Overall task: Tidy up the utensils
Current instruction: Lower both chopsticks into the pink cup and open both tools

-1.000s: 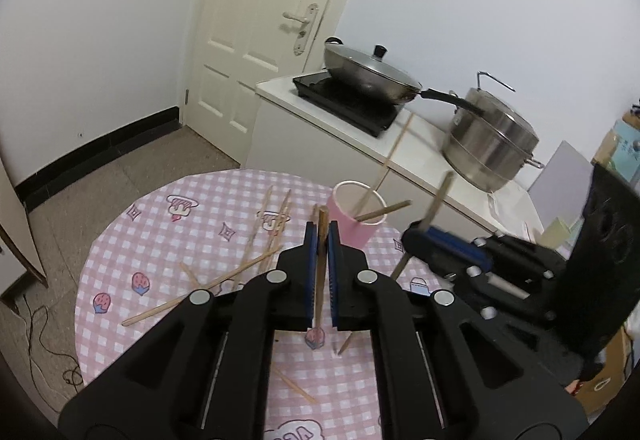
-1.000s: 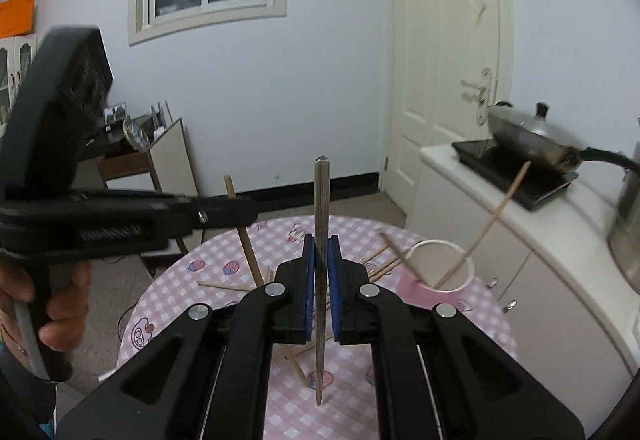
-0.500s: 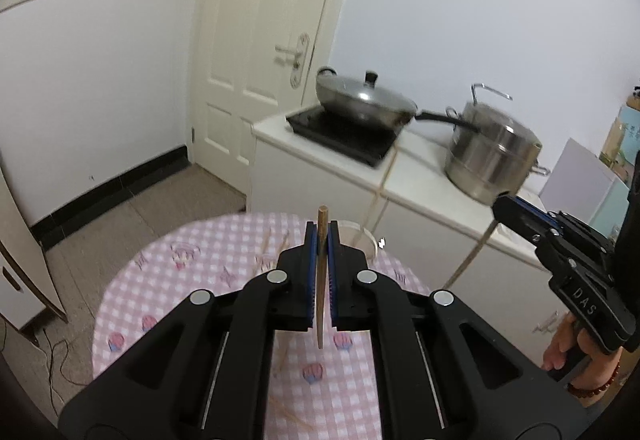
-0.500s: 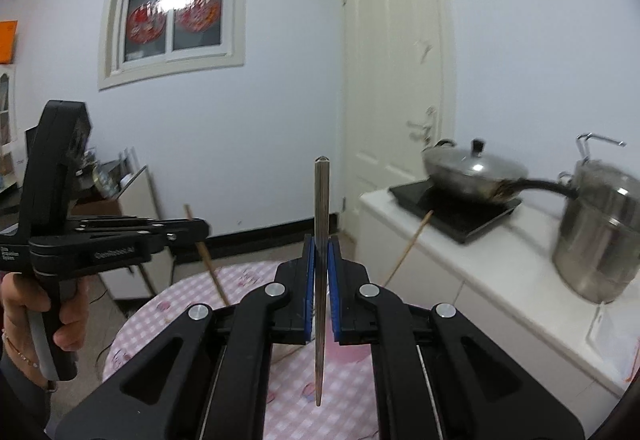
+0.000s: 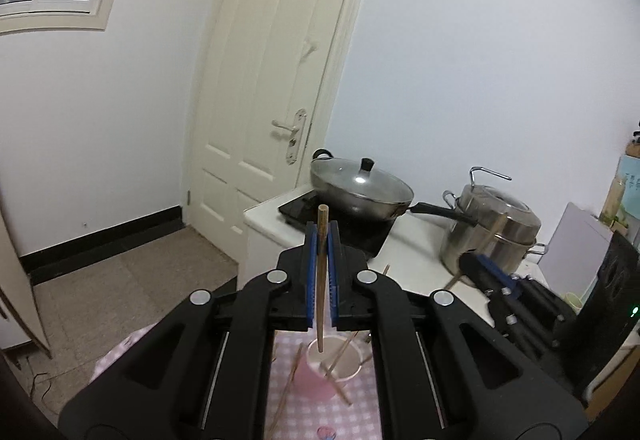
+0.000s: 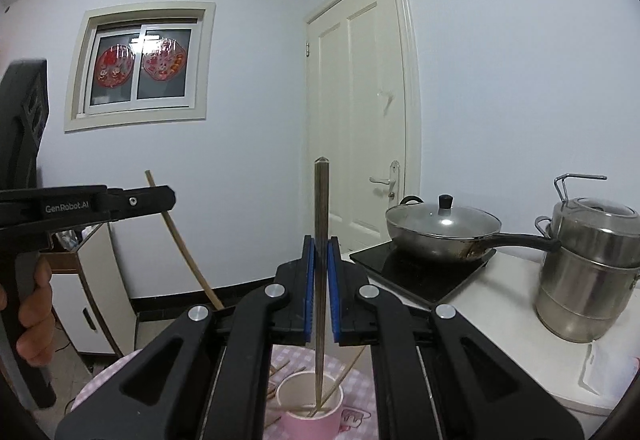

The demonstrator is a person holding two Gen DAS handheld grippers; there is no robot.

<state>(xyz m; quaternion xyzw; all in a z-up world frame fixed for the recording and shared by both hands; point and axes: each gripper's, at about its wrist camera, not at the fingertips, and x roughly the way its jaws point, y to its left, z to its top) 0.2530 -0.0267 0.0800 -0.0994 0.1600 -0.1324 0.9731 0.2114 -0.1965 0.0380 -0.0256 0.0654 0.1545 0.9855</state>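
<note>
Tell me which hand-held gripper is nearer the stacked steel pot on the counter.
Right. The right hand-held gripper is on the stacked steel pot side; the left hand-held gripper is farther off, toward the window.

The walls (image 6: pixel 248 160) are pale white. A cream door (image 5: pixel 276 88) stands beside a white counter (image 6: pixel 500 292), and a window (image 6: pixel 140 64) carries red decorations.

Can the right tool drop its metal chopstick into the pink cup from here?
Probably yes: the right tool holds the metal chopstick upright, its lower tip over the pink cup mouth; only thin wooden sticks lean inside.
</note>
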